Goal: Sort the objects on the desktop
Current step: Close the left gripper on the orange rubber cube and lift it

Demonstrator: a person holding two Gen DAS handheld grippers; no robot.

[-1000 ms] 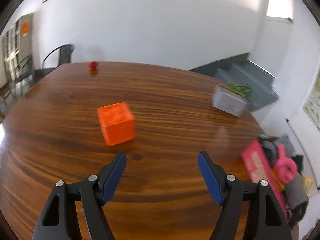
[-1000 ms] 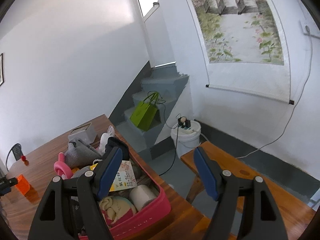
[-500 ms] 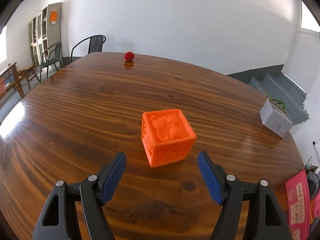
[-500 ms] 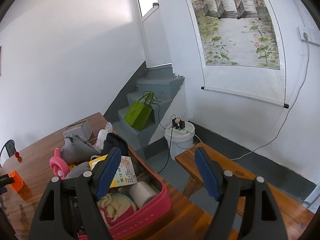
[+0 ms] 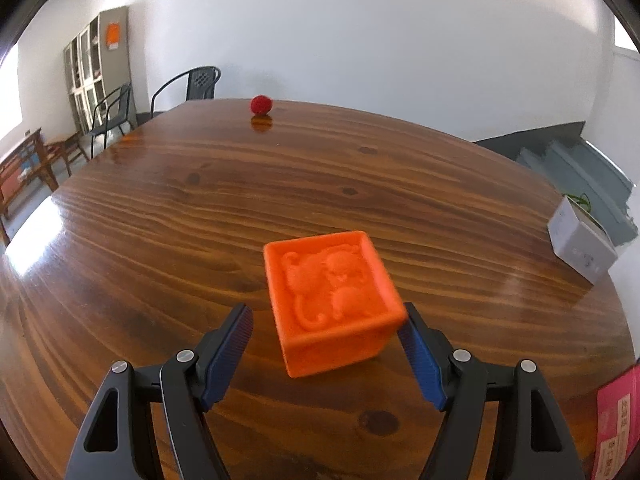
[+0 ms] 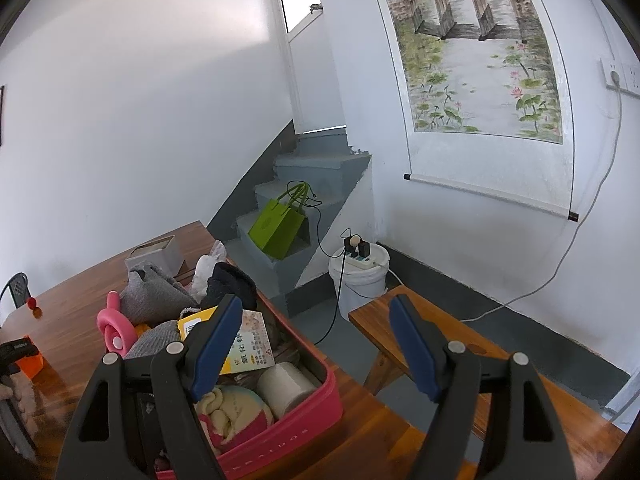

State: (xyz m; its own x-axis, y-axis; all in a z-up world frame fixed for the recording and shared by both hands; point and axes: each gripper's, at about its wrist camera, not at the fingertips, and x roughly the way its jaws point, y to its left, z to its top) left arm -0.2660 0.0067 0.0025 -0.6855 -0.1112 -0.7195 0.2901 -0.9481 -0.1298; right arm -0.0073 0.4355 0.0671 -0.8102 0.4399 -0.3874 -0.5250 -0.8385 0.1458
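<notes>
An orange cube [image 5: 334, 300] with a raised animal pattern on top stands on the wooden table [image 5: 200, 220]. My left gripper [image 5: 325, 314] is open around its near part. The right pad is at the cube's corner and the left pad is clearly apart from it. A small red ball [image 5: 261, 105] lies at the table's far edge. My right gripper [image 6: 316, 306] hangs open and holds nothing, above the near end of a pink case [image 6: 304, 424] crammed with cloths, a roll, a booklet and a pink toy. The right wrist view also shows the cube [image 6: 32, 364] at far left.
A grey box [image 5: 580, 240] sits at the table's right edge, next to the pink case [image 5: 616, 420]. Chairs and a cabinet stand beyond the far left side. Beside the table are a wooden bench [image 6: 440, 344], a white bucket [image 6: 360, 276] and stairs with a green bag [image 6: 276, 228].
My left gripper swung left and came down toward the orange cube, which now sits between its fingers. The right gripper has hardly moved over the pink case.
</notes>
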